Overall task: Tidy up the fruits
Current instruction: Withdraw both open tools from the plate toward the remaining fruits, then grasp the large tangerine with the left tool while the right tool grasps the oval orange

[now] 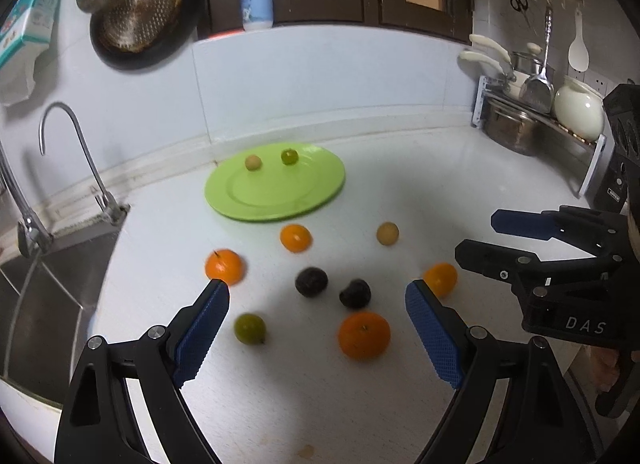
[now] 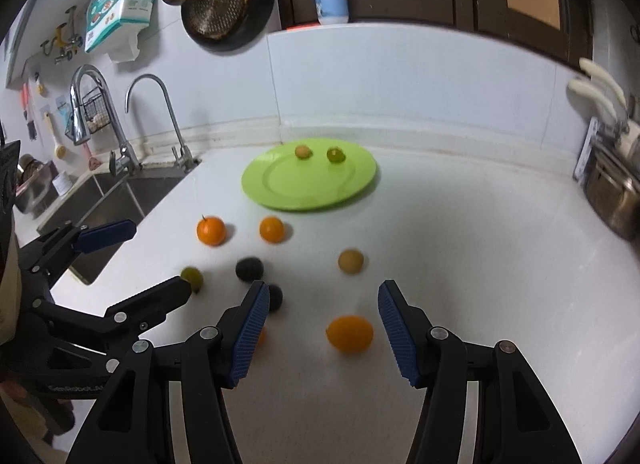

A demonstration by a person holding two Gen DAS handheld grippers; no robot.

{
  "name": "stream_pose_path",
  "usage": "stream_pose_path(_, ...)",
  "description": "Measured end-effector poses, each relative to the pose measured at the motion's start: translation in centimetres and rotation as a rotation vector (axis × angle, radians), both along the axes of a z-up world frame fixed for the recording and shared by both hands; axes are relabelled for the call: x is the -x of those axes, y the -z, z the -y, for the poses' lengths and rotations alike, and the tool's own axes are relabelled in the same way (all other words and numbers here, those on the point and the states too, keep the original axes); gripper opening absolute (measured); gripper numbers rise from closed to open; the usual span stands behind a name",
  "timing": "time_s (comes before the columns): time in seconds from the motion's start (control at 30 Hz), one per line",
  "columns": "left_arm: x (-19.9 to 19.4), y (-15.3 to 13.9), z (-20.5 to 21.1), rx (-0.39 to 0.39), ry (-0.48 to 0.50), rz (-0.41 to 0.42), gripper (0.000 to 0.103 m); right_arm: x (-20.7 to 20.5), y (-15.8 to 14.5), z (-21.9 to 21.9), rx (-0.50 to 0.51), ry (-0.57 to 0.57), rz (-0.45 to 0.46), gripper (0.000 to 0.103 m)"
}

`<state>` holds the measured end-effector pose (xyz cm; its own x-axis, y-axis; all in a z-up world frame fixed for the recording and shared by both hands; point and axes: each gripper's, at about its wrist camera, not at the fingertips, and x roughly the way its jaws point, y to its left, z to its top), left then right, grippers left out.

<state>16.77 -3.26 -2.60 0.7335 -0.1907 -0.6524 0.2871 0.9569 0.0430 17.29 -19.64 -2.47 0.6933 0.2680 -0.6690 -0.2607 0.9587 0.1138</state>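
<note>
Approaching the loose fruit on the white counter (image 2: 460, 223), both grippers empty: right gripper (image 2: 320, 328) part-open with a small orange (image 2: 350, 333) just ahead between its pads, nearer than any other fruit; left gripper (image 1: 318, 328) spread wide over two dark fruits (image 1: 311, 282) (unidentified); green plate (image 1: 320, 199) beyond holds two pieces

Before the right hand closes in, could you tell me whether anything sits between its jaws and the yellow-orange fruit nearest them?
Nothing visible does. The right gripper is open, and the yellow-orange fruit lies on bare counter just ahead of its jaws. The nearest dark fruit sits off to the left, outside the gap.
</note>
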Motion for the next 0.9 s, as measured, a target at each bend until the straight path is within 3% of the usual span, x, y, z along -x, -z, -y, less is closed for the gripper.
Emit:
stream_pose_path(0.47,-1.2,4.7,1.4,-0.003,0.027,-0.143,0.086,-0.1,4.5,0.8,0.022,0.026,-0.109,0.058)
stream_pose_path(0.7,-1.6,6.1,1.7,-0.002,0.046,-0.189,0.076,-0.6,5.9,0.5,0.035,0.019,-0.134,0.058)
stream_pose_path(0.8,-1.8,6.5,1.8,0.007,0.057,-0.208,0.065,-1.0,6.3,0.6,0.028,0.024,-0.143,0.058)
stream_pose_path(0.9,-2.0,6.6,1.8,0.011,0.059,-0.206,0.063,-1.4,6.5,0.6,0.033,0.029,-0.143,0.057)
